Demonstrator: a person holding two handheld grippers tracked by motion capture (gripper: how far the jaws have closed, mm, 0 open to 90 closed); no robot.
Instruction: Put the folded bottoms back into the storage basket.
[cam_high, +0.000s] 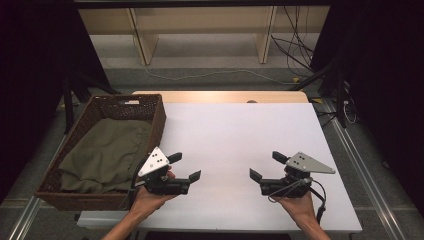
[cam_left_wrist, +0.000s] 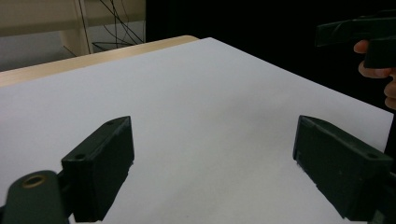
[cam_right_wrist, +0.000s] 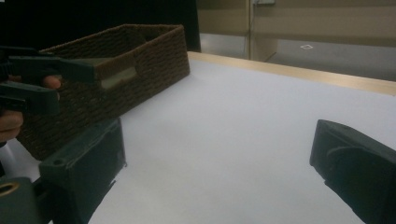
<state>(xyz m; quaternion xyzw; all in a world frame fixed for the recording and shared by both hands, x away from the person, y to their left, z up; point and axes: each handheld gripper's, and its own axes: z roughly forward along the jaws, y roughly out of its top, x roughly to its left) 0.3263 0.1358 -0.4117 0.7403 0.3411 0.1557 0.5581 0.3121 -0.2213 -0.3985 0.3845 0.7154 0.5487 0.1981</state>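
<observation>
**Wicker basket at table's left edge; both grippers open and empty**

The wicker basket stands at the left edge of the white table surface. It holds an olive-green cloth, which lies crumpled across the basket floor. In the right gripper view, the basket's woven side wall with a handle cut-out faces the camera at upper left.

Nearest the person, two hands enter from the bottom of the high view. The left hand holds the left gripper just beside the basket's near right corner. Its jaws are spread wide apart with nothing between them. The left gripper view confirms this: the two black jaws stand apart over bare white surface.

The right hand holds the right gripper over the right half of the table, well apart from the left gripper. Its jaws are likewise spread wide and hold nothing. The right gripper view shows bare white surface between them. A cable trails from this gripper toward the person.

The two grippers point toward each other across the table's middle. Each carries a grey three-cornered plate on top.

Beyond the white surface, a strip of light wood table edge is visible. Farther off stand pale wooden shelf uprights, with black cables lying on the grey floor at right.
</observation>
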